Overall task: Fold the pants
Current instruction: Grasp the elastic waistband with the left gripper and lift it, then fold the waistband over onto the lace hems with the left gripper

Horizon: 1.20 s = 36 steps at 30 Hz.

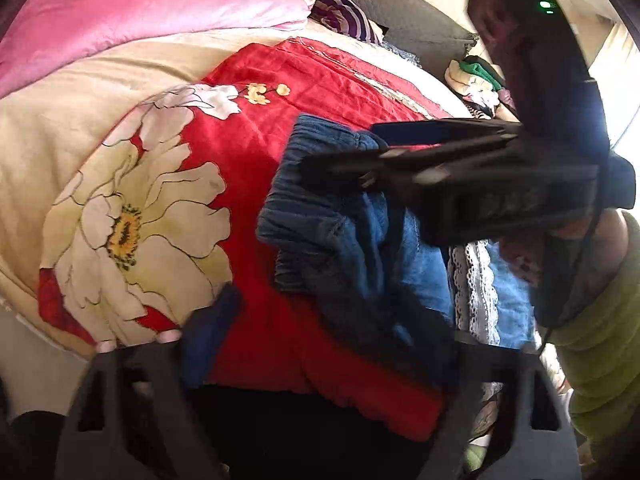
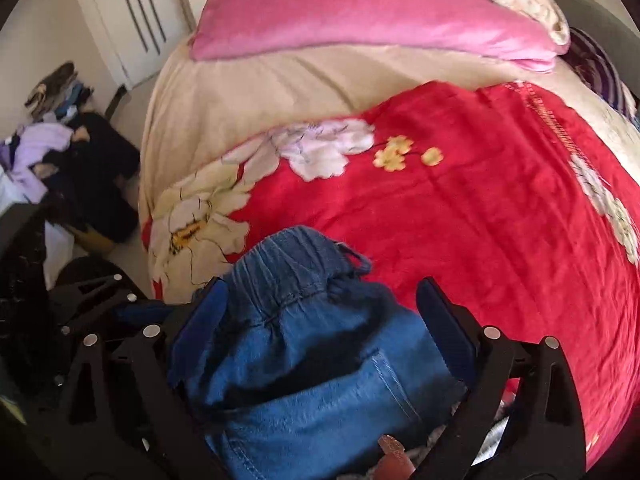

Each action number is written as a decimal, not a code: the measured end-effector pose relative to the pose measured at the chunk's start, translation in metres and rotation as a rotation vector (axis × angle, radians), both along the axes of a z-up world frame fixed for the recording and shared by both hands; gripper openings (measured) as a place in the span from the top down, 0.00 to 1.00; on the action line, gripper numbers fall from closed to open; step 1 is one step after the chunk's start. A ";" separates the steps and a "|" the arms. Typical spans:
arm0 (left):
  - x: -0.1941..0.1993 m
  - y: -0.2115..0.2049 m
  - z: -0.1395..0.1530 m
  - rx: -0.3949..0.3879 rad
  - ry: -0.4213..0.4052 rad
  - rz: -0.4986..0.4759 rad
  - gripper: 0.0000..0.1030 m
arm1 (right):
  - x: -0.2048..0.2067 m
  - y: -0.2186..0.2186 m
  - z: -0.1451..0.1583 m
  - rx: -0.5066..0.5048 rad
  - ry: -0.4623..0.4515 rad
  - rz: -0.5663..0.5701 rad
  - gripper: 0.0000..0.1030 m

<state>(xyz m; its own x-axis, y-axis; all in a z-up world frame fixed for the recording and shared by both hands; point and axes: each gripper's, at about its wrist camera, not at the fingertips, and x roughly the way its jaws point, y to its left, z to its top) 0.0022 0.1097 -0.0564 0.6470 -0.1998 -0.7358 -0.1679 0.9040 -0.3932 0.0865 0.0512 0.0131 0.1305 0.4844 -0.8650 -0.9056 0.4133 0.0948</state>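
Note:
Blue denim pants [image 1: 352, 248] lie bunched on a red flowered blanket [image 1: 248, 152] on the bed, elastic waistband toward the far side. My left gripper [image 1: 328, 320] is open, its blue-padded fingers [image 1: 208, 336] spread on either side of the pants' near part. My right gripper [image 2: 320, 320] is open, with the pants [image 2: 304, 352] bunched between its blue pads [image 2: 200, 320], waistband ahead of them. In the left wrist view the right gripper [image 1: 440, 160] crosses over the waistband from the right.
A pink quilt [image 2: 360, 12] and cream bedcover [image 2: 248, 88] lie at the far side of the bed. Clothes are piled on the floor at left [image 2: 60, 144] by a white door [image 2: 132, 8]. White lace fabric [image 1: 476, 288] lies beside the pants.

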 end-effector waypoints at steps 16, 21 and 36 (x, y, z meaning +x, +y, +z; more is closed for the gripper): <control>0.006 0.000 -0.003 -0.078 -0.021 -0.011 0.39 | -0.022 -0.006 0.012 0.006 -0.153 0.101 0.78; 0.008 -0.009 0.007 -0.122 -0.045 -0.032 0.29 | -0.022 -0.040 0.038 0.122 -0.130 0.078 0.79; 0.039 -0.100 0.041 -0.230 -0.127 -0.308 0.22 | -0.012 -0.189 0.070 0.345 -0.098 -0.194 0.65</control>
<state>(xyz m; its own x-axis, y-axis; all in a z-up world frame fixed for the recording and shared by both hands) 0.0412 0.0093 -0.0151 0.6143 -0.5488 -0.5670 0.1603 0.7904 -0.5913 0.0749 -0.1380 0.0833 0.3216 0.7022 -0.6352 -0.8255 0.5365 0.1751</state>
